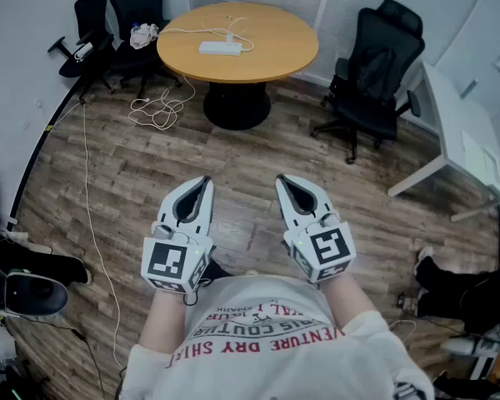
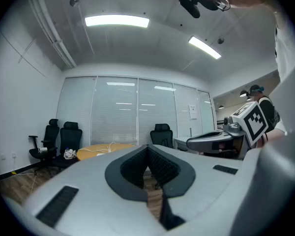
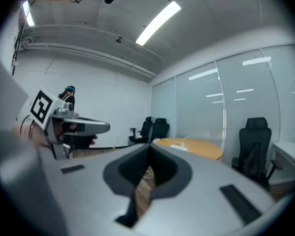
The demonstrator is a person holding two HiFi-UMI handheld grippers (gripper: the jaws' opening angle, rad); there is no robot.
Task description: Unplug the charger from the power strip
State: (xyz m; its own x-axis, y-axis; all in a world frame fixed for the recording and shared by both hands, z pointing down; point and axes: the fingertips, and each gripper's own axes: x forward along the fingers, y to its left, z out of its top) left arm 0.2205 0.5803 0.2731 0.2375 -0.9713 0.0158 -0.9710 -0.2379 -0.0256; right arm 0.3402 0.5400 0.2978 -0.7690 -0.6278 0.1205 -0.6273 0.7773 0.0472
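- The person's shirt [image 1: 267, 327] fills the bottom of the head view. Just ahead of it the two tools are held level, side by side and a little apart.
- The left gripper [image 1: 203, 182] has its jaws pressed together with nothing between them. The right gripper [image 1: 282, 180] is closed and empty in the same way.
- The power strip [image 1: 220, 47] lies on the round wooden table [image 1: 292, 52] across the room, well apart from both grippers. A white cable [image 1: 202, 30] runs over the tabletop beside it.
- The charger is too small to pick out at this range. Whether its plug sits in the strip cannot be read, though nothing suggests it has been pulled.
- The task looks not yet begun. What is left is walking to the table, probably steadying the strip with one gripper, clamping the other on the charger and drawing it out.
- Only the head view shows the stretch of plank floor [image 1: 258, 157] left to cross, a loose cord [image 1: 160, 111] coiled on it, and the office chair [image 1: 375, 65] beside the table.
- The gripper views reduce the table to a thin orange edge past the jaws. They add the ceiling lights [image 2: 117, 20] and show most plainly that the jaw tips meet.
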